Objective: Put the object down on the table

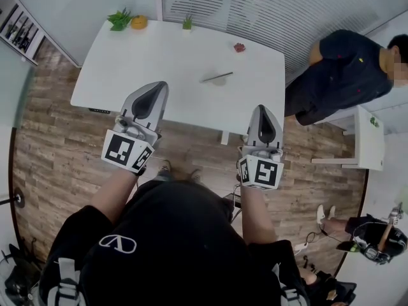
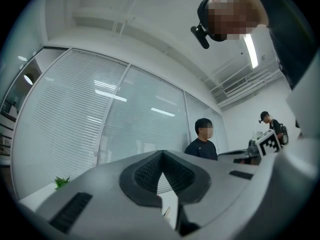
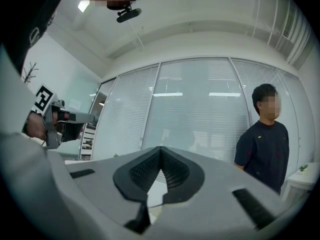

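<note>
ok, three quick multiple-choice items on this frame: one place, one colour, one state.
1. Where does the thin dark stick lie?
A. on the wooden floor
B. near the middle of the table
C. on a chair

2. What colour is the table top?
A. white
B. brown
C. black

3. How do the jaws of the right hand-held gripper stand?
A. wide apart
B. closed on the stick
C. together, nothing between them

Key:
1 B: the head view shows the stick resting on the table top.
2 A: the top is plain white against the brown floor.
3 C: the right gripper view shows the jaws meeting with nothing held.
</note>
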`<state>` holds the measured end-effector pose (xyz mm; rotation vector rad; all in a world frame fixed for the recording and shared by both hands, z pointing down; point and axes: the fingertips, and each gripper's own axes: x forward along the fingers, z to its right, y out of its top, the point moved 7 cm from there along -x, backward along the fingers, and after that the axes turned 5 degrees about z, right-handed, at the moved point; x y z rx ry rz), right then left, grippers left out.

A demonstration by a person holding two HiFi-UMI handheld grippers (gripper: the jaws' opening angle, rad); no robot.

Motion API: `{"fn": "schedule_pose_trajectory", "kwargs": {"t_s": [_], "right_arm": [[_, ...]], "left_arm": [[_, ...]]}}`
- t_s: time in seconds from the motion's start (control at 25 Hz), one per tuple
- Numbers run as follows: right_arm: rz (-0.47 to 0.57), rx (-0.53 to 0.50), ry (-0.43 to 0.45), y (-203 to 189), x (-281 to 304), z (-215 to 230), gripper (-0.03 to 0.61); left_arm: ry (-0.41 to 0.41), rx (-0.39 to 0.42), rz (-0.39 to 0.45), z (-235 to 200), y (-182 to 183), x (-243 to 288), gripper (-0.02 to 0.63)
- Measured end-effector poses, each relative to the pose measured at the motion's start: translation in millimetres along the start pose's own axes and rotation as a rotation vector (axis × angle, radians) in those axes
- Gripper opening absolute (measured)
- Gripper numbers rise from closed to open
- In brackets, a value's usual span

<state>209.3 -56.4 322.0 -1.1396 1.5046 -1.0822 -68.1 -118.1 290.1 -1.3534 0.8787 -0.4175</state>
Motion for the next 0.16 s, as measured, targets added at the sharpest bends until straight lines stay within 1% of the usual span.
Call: {"fn": "schedule_pose_trajectory", "kwargs": {"t_s": [0.16], "right_arm": [[0.003,-0.010,-0.002,0.4,2.2,1.6,0.006]], "left_arm": [[-0.002,-0.003,-0.003,-0.4,-0.5,1.5,0.005]]}}
